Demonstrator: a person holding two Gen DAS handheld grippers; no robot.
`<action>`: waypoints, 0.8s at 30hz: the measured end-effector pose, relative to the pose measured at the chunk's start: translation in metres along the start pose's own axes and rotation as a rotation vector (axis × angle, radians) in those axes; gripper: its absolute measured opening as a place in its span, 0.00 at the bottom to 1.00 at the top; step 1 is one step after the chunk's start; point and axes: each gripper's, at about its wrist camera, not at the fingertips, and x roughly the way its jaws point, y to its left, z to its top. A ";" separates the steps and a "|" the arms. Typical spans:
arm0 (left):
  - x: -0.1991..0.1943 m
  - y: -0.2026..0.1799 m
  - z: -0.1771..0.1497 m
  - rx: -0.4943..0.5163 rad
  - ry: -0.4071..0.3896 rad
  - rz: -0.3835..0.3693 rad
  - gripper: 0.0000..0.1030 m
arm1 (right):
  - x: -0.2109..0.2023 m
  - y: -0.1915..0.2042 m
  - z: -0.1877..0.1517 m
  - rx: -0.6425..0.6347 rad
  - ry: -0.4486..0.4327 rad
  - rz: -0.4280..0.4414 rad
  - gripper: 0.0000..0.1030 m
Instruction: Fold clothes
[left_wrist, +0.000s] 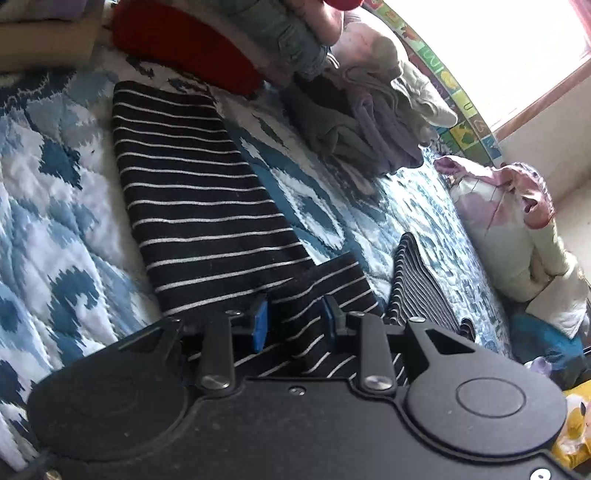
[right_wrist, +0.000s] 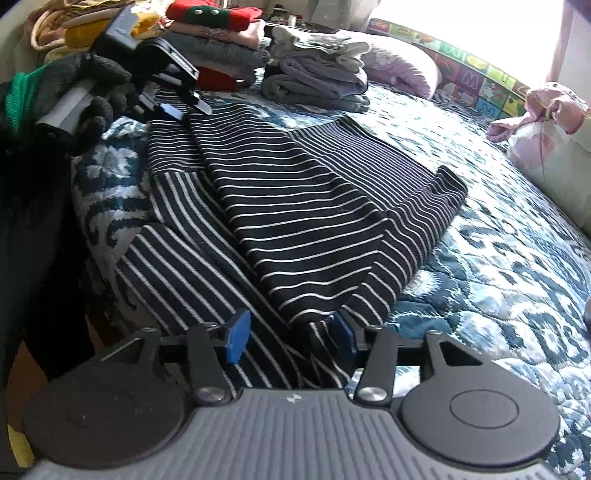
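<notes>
A black garment with thin white stripes (right_wrist: 303, 206) lies partly folded on the blue and white quilt (right_wrist: 498, 258). In the left wrist view the same garment (left_wrist: 195, 199) stretches away from me as a long folded panel. My left gripper (left_wrist: 295, 321) is shut on a bunched fold of its near edge, blue pads (left_wrist: 260, 325) on both sides of the cloth. The right wrist view shows that left gripper (right_wrist: 173, 107) at the garment's far left corner, in a gloved hand. My right gripper (right_wrist: 291, 336) is open at the near hem, cloth lying loose between its pads (right_wrist: 238, 341).
Stacks of folded clothes (right_wrist: 317, 77) and a red item (right_wrist: 210, 16) sit at the far side of the bed. A pink and white bundle (right_wrist: 546, 122) lies at the right edge. A patterned mat (right_wrist: 469, 70) lines the wall under the bright window.
</notes>
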 end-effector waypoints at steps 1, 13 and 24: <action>0.001 0.000 0.000 0.006 0.001 0.004 0.25 | 0.000 -0.001 0.000 0.007 -0.004 -0.002 0.50; -0.023 -0.125 0.004 0.230 -0.023 -0.219 0.03 | 0.000 0.002 -0.002 -0.001 -0.056 -0.007 0.35; 0.052 -0.248 -0.009 0.364 0.069 -0.301 0.03 | -0.003 0.003 -0.008 0.026 -0.058 -0.003 0.37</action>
